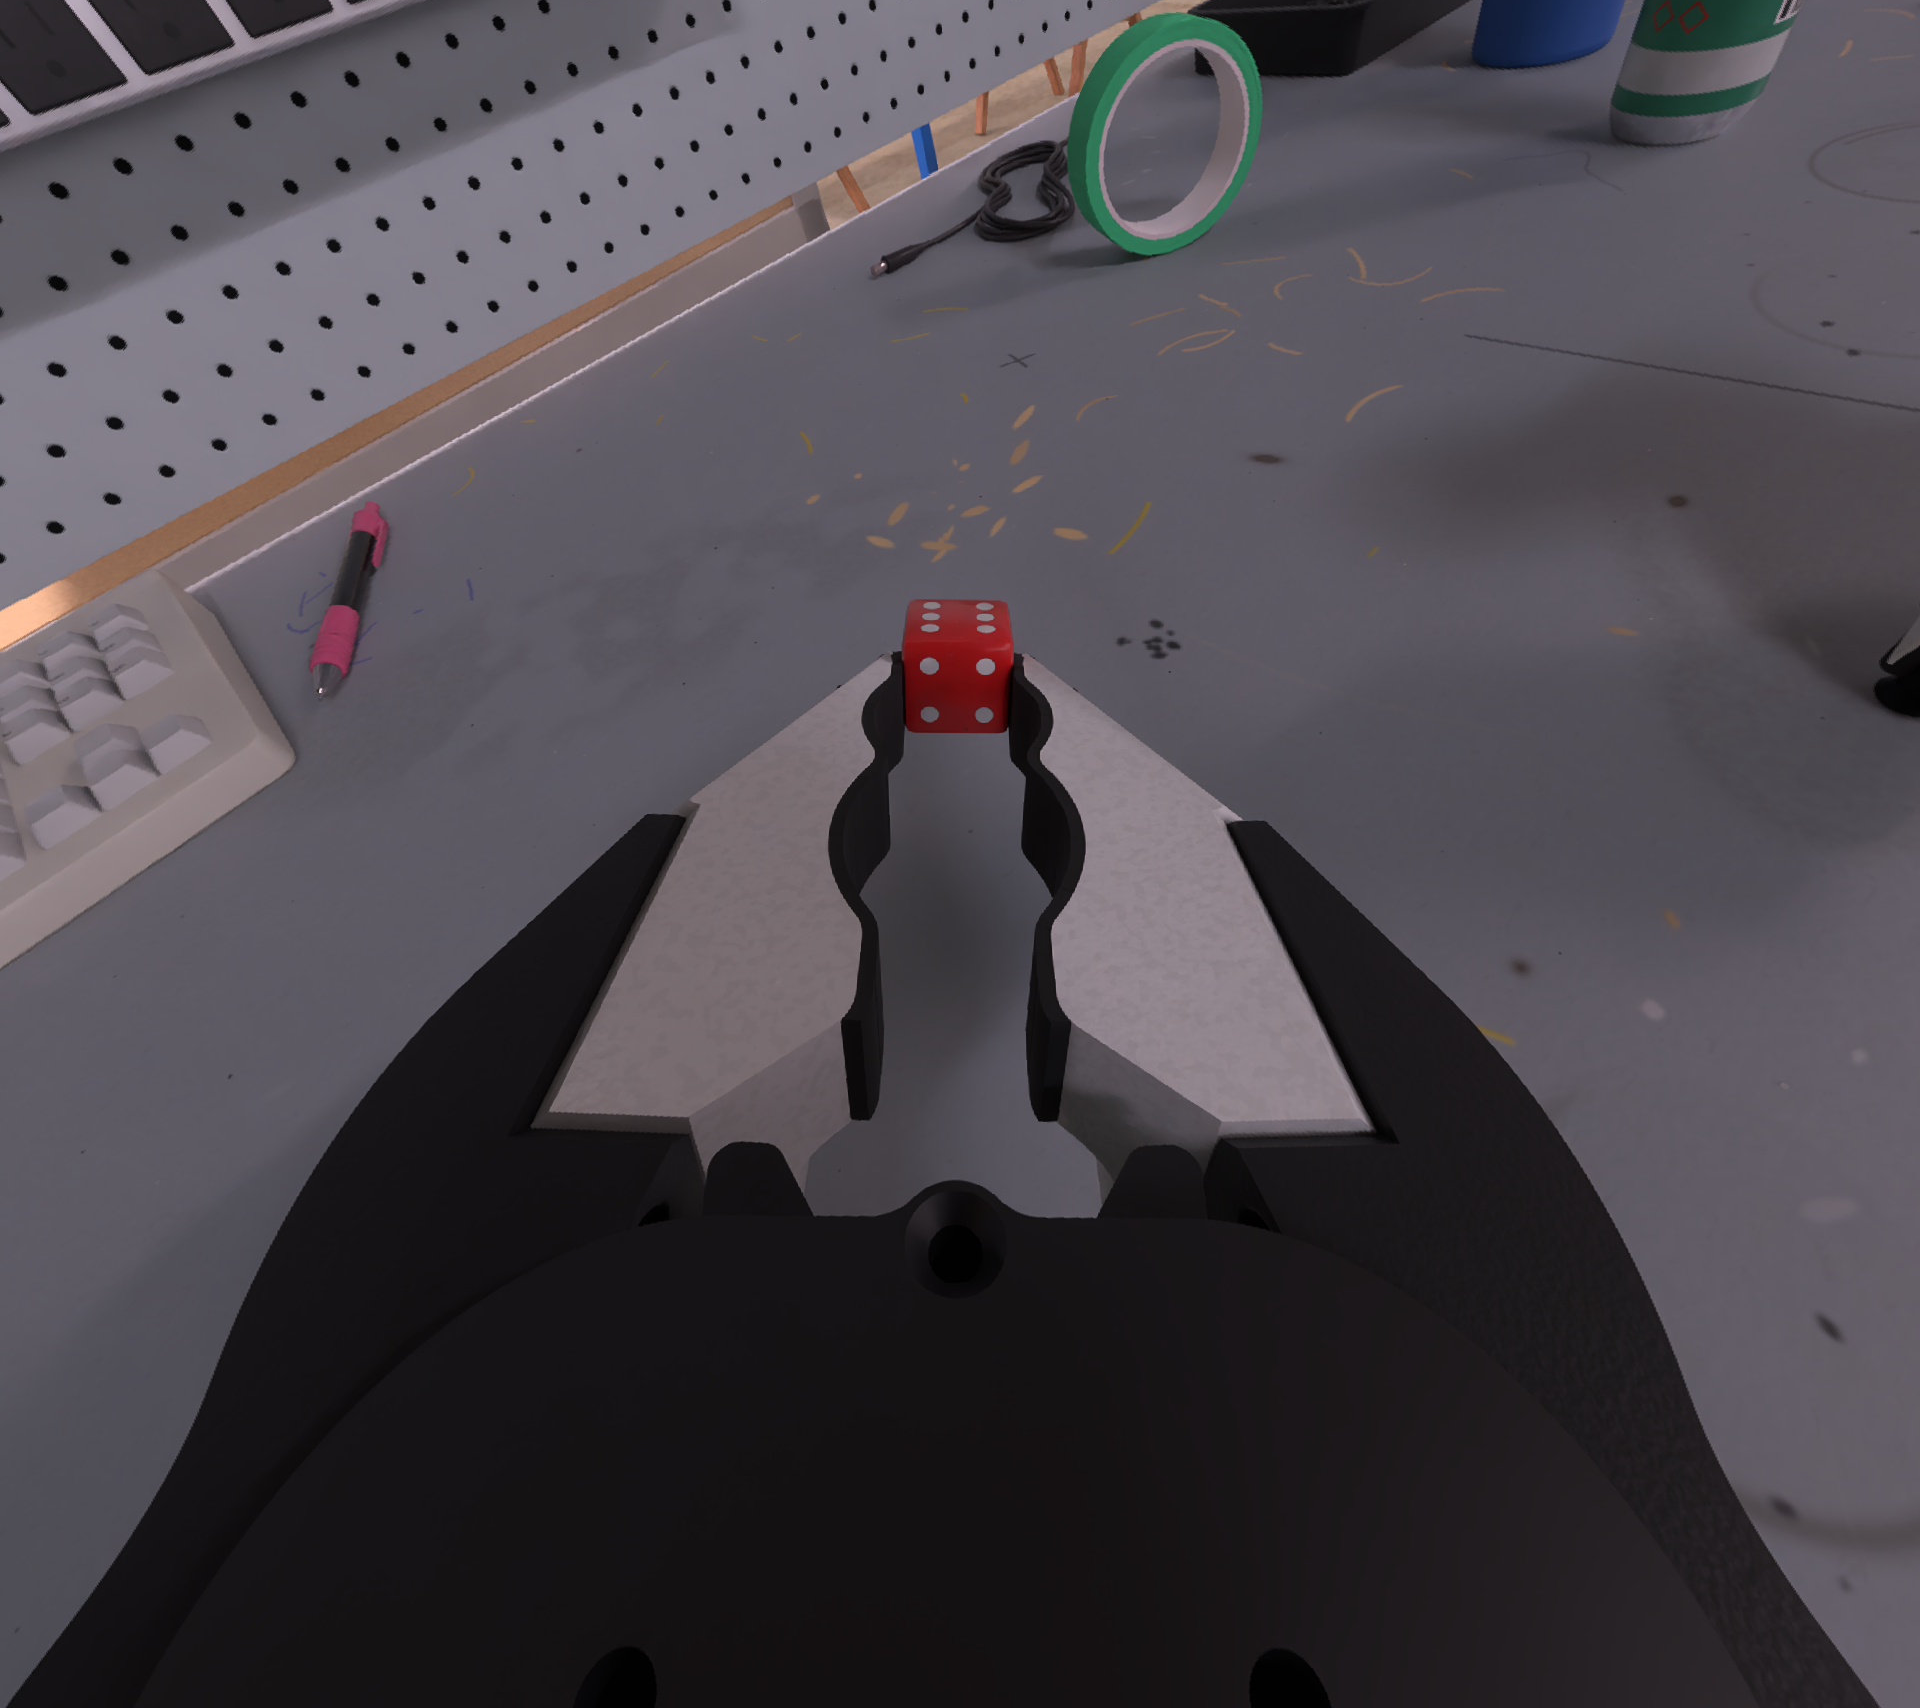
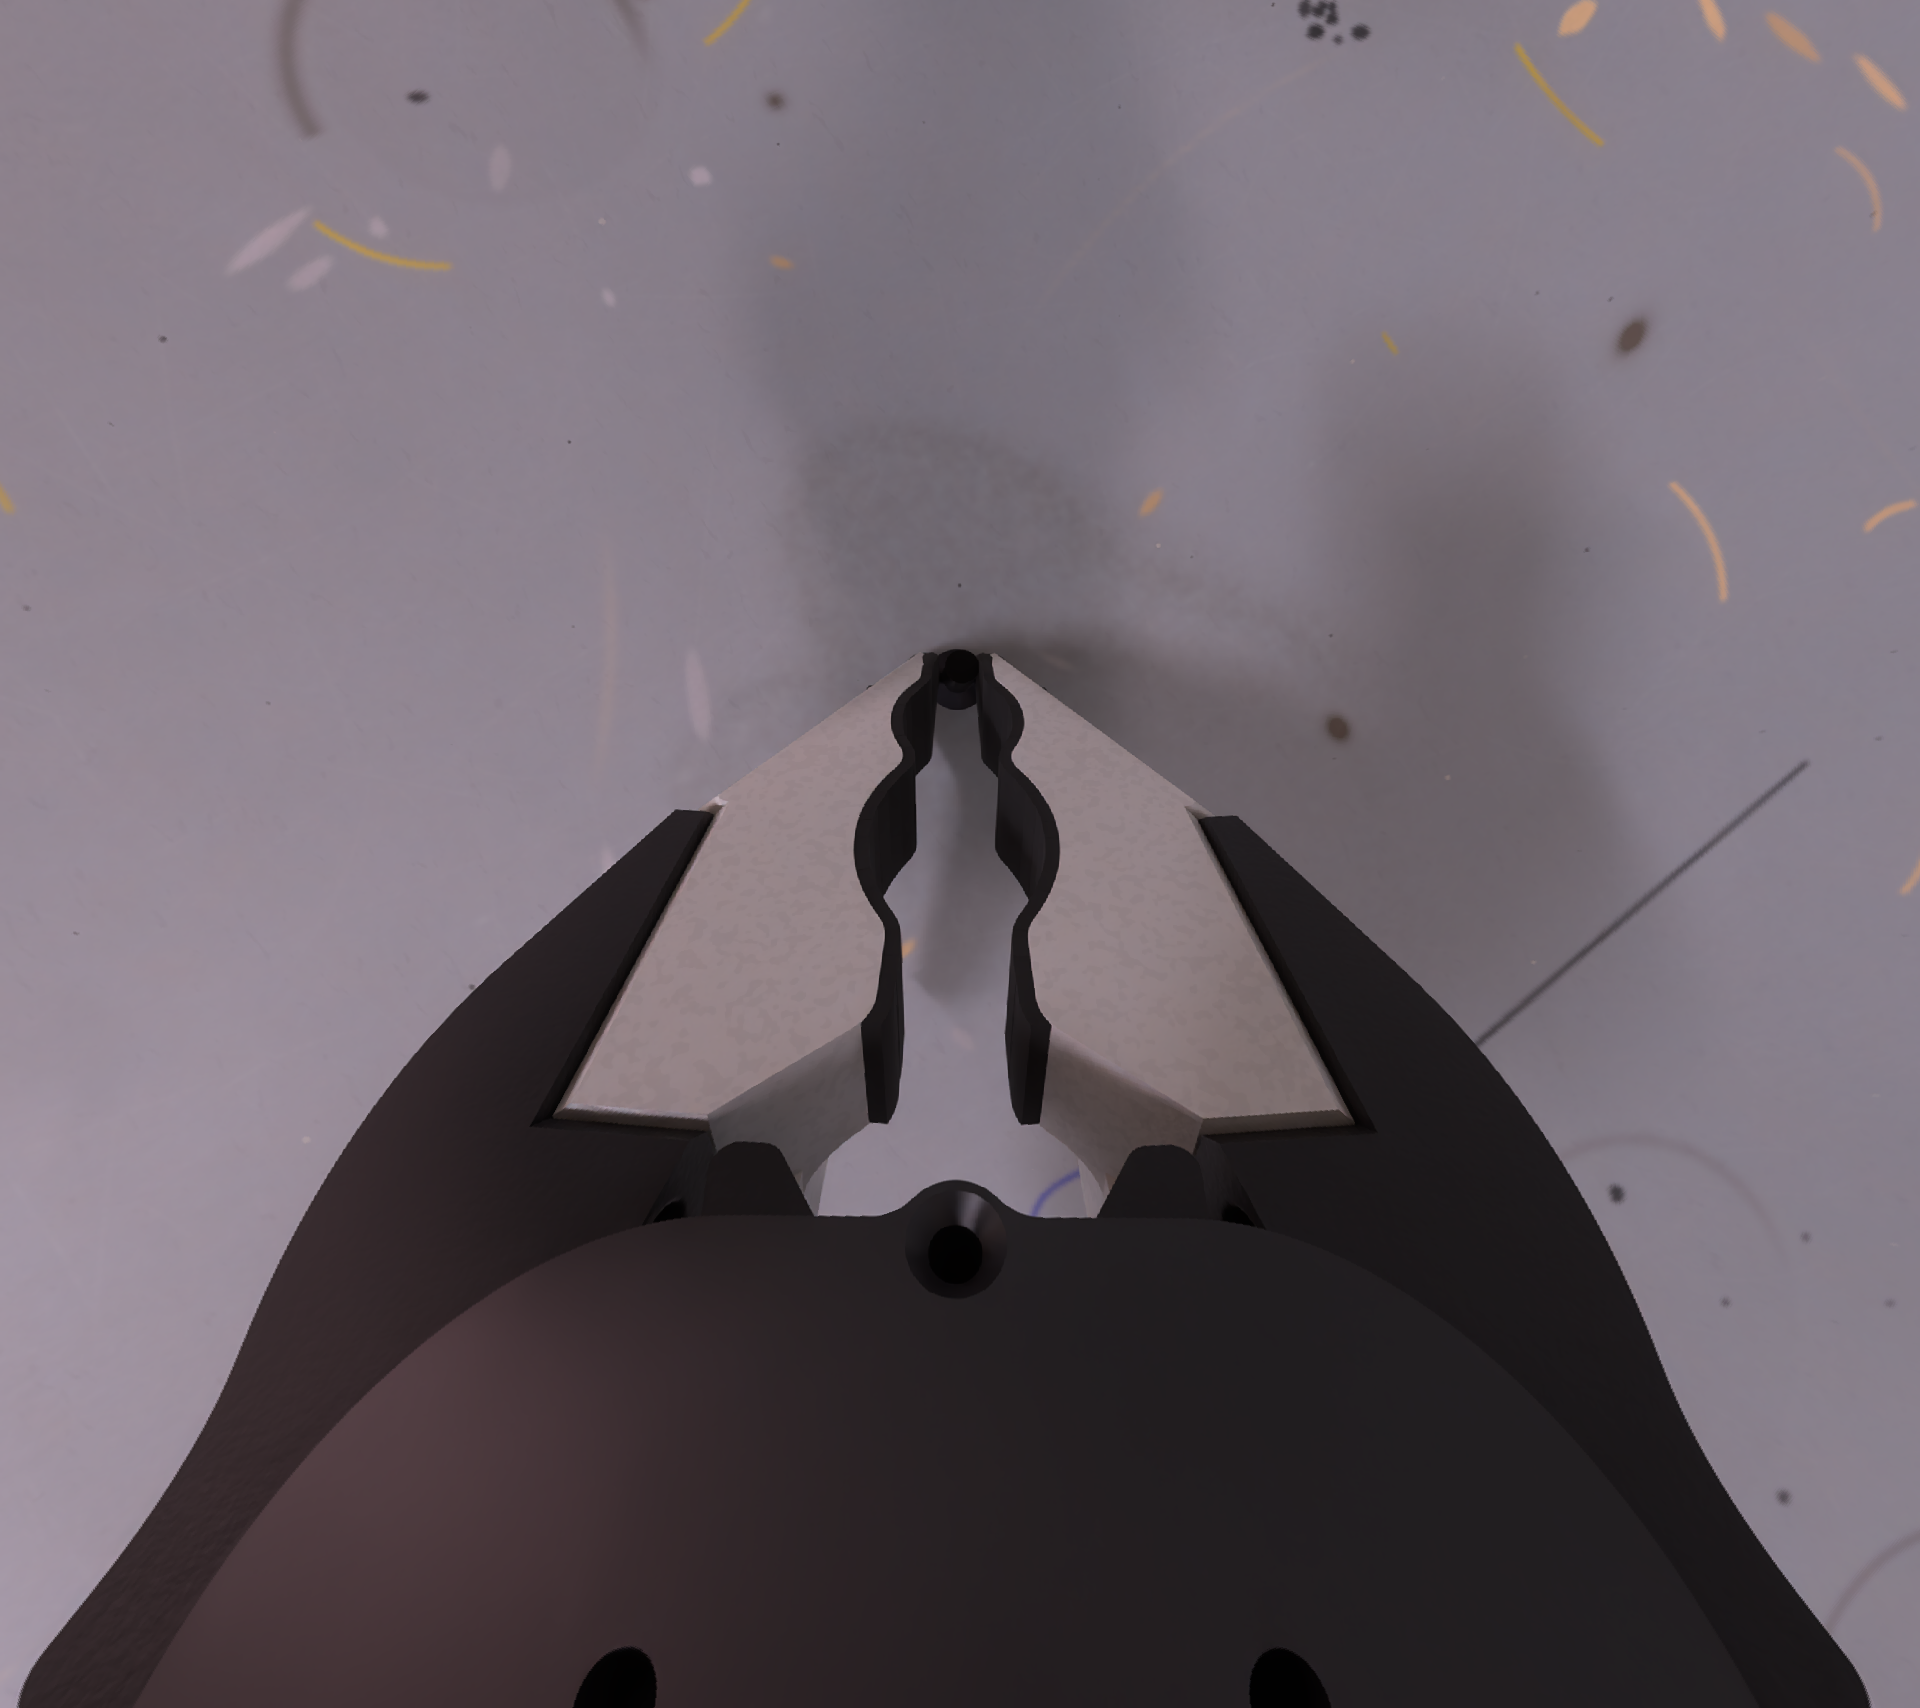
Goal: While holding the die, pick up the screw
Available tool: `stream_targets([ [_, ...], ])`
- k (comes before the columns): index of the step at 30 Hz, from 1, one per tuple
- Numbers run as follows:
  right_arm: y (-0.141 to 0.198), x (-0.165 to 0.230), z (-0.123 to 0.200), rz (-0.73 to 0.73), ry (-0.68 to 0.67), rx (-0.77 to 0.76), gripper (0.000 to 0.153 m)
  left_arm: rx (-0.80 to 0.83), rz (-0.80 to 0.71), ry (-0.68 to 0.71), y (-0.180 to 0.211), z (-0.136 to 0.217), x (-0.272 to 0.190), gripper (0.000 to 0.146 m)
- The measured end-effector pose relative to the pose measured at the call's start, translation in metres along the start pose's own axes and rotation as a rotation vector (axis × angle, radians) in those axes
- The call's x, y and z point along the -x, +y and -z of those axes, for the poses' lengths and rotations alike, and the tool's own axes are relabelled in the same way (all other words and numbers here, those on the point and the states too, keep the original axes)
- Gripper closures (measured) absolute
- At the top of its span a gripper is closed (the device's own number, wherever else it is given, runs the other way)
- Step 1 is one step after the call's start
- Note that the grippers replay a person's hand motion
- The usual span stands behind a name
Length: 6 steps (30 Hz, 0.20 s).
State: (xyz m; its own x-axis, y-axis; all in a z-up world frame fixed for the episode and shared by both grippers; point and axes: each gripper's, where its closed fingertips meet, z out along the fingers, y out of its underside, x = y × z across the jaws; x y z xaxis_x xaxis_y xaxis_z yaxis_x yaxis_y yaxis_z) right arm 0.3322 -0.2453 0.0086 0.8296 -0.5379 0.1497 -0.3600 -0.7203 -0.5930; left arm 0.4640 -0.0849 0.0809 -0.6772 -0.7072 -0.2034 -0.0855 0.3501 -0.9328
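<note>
already the first half looked done: the left gripper [image 1: 957,669] had its fingertips clamped on the red die [image 1: 957,666], which sat pinched at the very tips and seemed clear of the grey bench [image 1: 1455,827], though how high it was could not be told. the die faced the camera squarely, white pips showing, with no sign of tilt in the grip.

the right gripper [image 2: 957,671] pointed steeply down at the bench, its jaws drawn nearly together around a small dark screw [image 2: 956,676] caught right at the tips. the screw showed only as a dark round head and a short bit of shank, so whether the pads truly bore on it or just flanked it was hard to say. the tips looked to be touching the surface or just above it, with a dense shadow pooled beneath.

so, by my reading, the grasp on the screw was at or near closure, and what remained was lifting it clear while the die kept its hold. the thin purchase at the tips looked like the likeliest point of failure.
</note>
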Motion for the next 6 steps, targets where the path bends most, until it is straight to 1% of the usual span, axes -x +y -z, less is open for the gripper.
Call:
stream_targets([
  [3, -0.001, -0.002, 0.002, 0.035, 0.013, -0.012, 0.147, -0.013, -0.003, -0.008, -0.003, 0.002, 0.001, 0.127],
  [6, -0.008, -0.002, 0.014, 0.090, -0.017, -0.047, 0.147, -0.084, -0.014, -0.007, -0.017, 0.012, -0.003, 0.127],
])
